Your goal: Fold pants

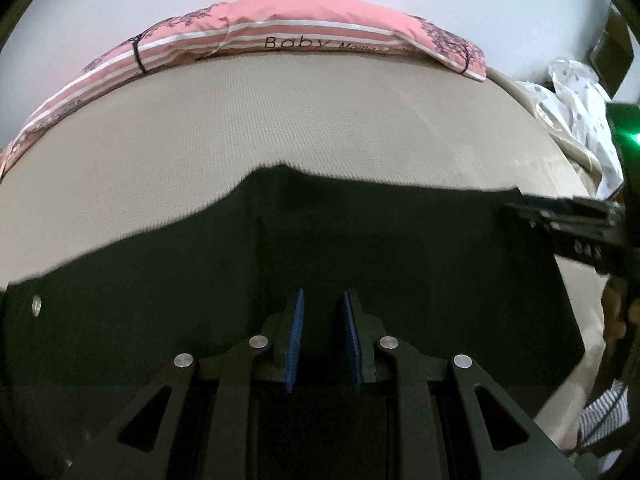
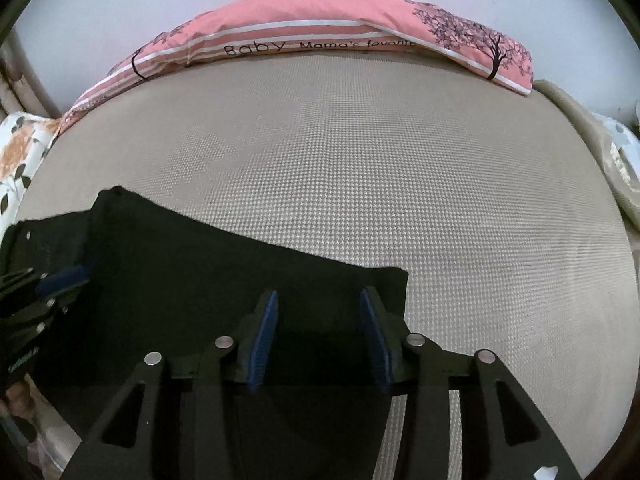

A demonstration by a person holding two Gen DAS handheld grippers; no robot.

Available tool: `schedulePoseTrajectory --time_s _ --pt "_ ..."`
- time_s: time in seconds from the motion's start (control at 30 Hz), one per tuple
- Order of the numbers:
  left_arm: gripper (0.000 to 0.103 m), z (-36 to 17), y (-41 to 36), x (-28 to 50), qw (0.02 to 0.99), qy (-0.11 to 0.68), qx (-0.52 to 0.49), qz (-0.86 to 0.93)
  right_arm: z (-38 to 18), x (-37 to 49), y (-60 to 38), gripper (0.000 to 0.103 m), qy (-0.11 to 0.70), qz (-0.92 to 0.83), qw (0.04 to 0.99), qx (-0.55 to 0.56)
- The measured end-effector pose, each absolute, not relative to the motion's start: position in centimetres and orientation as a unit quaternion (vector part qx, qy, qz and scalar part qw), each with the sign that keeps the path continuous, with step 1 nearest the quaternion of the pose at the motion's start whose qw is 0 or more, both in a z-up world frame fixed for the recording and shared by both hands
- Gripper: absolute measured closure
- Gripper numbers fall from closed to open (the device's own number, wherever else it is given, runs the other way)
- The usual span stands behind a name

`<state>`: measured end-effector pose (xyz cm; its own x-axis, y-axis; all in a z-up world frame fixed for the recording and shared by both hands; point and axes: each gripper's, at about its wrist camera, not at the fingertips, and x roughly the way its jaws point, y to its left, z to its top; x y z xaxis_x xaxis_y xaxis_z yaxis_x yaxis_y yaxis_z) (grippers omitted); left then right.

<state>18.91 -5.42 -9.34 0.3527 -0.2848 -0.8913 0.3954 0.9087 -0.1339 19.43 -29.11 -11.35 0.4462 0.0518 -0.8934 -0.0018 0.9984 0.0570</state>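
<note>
Black pants lie flat on a beige woven mat on a bed; a metal button shows at their left edge. My left gripper hangs over the pants with its blue pads a small gap apart, holding nothing. My right gripper is open over the right end of the pants, near their corner. In the left wrist view the right gripper reaches over the pants' right edge. In the right wrist view the left gripper is at the far left.
A pink striped pillow printed "Baby" lies along the mat's far edge, against a white wall. White dotted cloth is heaped at the right. A floral cloth lies at the left. Striped fabric shows lower right.
</note>
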Motion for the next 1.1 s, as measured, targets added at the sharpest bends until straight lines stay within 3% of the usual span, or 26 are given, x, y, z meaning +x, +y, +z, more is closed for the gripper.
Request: schedulePoseTrajectory --time_s 0.27,0.43,0.7,0.77,0.83,0.93,1.1 --pt "0.081 -9.5 -3.9 14.0 0.825 0.523 0.065 -0.203 -11.5 16.8 -29.0 0.058 0.536 0.025 0.843 0.040" --pt "0.074 -9.8 -3.2 12.2 0.834 0.511 0.068 -0.196 -11.7 14.1 -28.9 0.058 0.543 0.027 0.838 0.043" --pt "0.072 -7.9 -1.4 11.4 0.850 0.496 0.034 -0.173 -11.6 11.1 -27.8 0.055 0.552 0.036 0.832 0.048" --pt "0.065 -6.7 -0.1 11.0 0.859 0.485 0.019 -0.161 -11.6 10.8 -27.4 0.052 0.554 0.040 0.830 0.047" --pt "0.048 -5.4 1.5 10.8 0.869 0.473 0.004 -0.143 -11.6 10.5 -26.8 0.050 0.557 0.050 0.828 0.046" --pt "0.042 -3.5 4.7 10.6 0.882 0.457 -0.017 -0.111 -11.6 10.1 -25.8 0.048 0.561 0.073 0.823 0.041" --pt "0.041 -2.2 11.0 10.1 0.878 0.469 -0.070 -0.068 -11.6 9.9 -23.4 0.048 0.568 0.102 0.816 0.028"
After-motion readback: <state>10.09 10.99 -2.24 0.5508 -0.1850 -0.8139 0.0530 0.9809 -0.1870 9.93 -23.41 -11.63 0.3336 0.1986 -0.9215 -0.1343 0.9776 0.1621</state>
